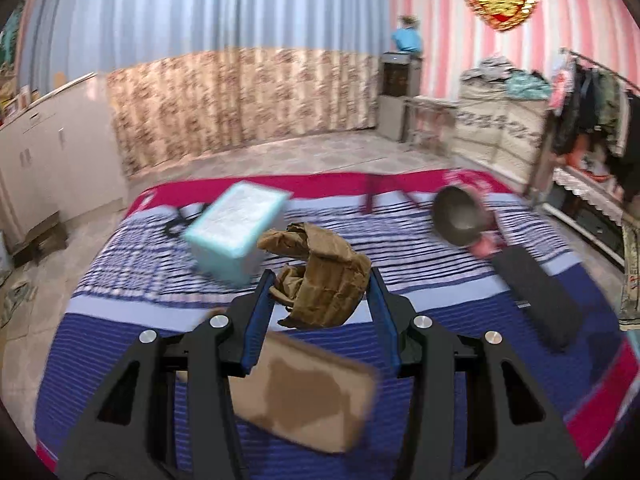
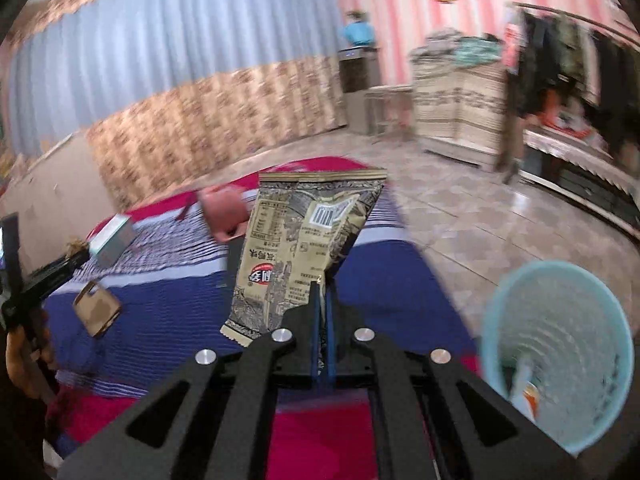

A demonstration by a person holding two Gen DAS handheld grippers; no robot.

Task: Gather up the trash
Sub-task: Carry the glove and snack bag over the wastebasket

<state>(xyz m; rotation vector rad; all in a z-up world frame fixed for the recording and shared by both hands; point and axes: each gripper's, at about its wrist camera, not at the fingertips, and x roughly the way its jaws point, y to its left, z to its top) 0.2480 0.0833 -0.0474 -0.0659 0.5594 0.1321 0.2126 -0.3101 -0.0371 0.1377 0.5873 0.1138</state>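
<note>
Bin [image 2: 560, 344] right of bed [image 2: 160, 300]

One crumpled brown paper [image 1: 320, 272]; one snack packet [image 2: 304, 248]; one teal box [image 1: 236, 228]; one blue bin [image 2: 560, 356]; one metal bowl [image 1: 460, 216].

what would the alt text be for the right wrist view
The right gripper is shut on the edge of a tan printed snack bag, holding it upright above a bed with a blue, white and magenta striped bedspread. A light blue wastebasket stands on the tiled floor at lower right, with some trash already inside.
</note>
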